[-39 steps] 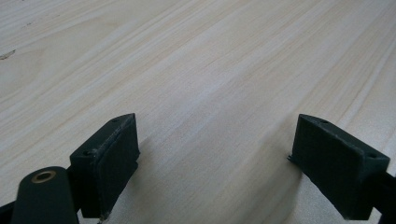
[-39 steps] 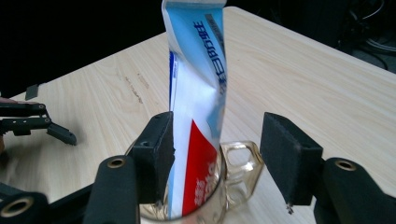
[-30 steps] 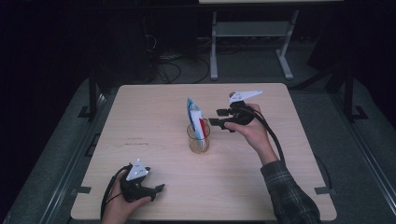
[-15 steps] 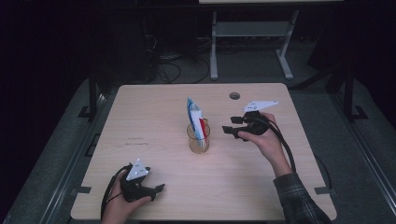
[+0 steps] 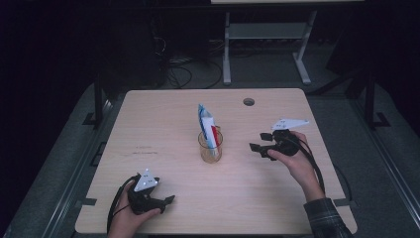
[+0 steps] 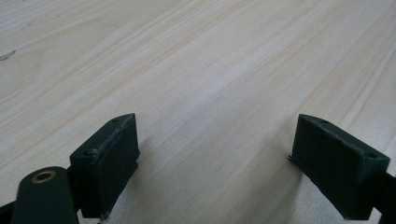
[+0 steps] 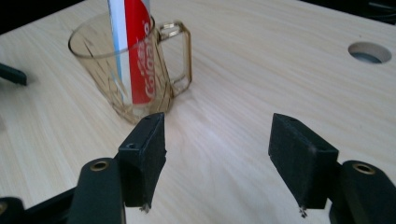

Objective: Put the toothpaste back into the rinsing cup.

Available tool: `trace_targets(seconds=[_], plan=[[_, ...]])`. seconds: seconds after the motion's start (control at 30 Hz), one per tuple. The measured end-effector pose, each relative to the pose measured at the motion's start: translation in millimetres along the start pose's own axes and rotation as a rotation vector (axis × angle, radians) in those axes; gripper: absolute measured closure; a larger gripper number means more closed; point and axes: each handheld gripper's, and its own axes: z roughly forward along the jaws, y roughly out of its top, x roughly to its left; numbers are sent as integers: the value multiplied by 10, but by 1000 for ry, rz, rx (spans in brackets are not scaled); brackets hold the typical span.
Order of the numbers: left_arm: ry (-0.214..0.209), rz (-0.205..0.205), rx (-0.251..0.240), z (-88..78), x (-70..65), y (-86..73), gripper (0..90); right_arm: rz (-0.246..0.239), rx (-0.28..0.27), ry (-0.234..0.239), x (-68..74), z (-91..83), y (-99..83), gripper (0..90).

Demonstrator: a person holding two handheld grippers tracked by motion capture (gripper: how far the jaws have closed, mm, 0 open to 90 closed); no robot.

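Note:
A clear glass mug (image 5: 210,148) stands at the table's middle with a red, white and blue toothpaste tube (image 5: 206,124) upright in it. My right gripper (image 5: 258,142) hovers to the right of the mug, pointing at it and apart from it. Its jaws have just been opening and nothing is between them. In the right gripper view the mug (image 7: 93,70), its handle (image 7: 181,56) and the tube (image 7: 139,60) stand beyond the open right gripper (image 7: 224,163). My left gripper (image 5: 166,201) rests near the front left edge, open over bare wood, as its own view (image 6: 215,158) shows.
A round cable hole (image 5: 248,102) sits in the wooden table (image 5: 163,119) at the back right, also seen as a hole (image 7: 369,52) past the right jaw. Behind the table a metal stand (image 5: 227,49) and cables lie on the dark floor.
My right gripper has drawn back from the tube's top, moving right, nearer and lower, with its jaws spread wider. The mug, the tube and the left gripper have stayed put.

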Motion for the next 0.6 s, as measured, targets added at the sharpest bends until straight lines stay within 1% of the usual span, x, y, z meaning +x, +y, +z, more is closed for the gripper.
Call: trace_targets(seconds=[0.03, 0.1, 0.3, 0.33, 0.37, 0.43, 0.47, 0.5, 0.53, 0.57, 0.6], plan=[[0, 0, 0, 0, 0, 0, 134, 0, 6, -4, 2, -23, -66, 351], [0, 0, 0, 0, 0, 0, 135, 7, 7, -6, 2, -48, -136, 347], [1, 0, 0, 0, 0, 0, 135, 16, 39, -32, 7, -102, -359, 325], [1, 0, 0, 0, 0, 0, 135, 16, 39, -32, 7, -102, -359, 325], [1, 0, 0, 0, 0, 0, 135, 22, 48, -34, 7, -124, -430, 319], [1, 0, 0, 0, -1, 0, 135, 28, 53, -33, 12, -151, -492, 312], [1, 0, 0, 0, -1, 0, 135, 28, 53, -33, 12, -151, -492, 312], [1, 0, 0, 0, 0, 0, 135, 30, 57, -36, 23, -179, -548, 305], [1, 0, 0, 0, 0, 0, 135, 30, 57, -36, 23, -179, -548, 305], [1, 1, 0, 0, 0, 0, 135, 30, 64, -40, 38, -206, -599, 297], [1, 1, 0, 0, 0, 0, 135, 30, 64, -40, 38, -206, -599, 297]])
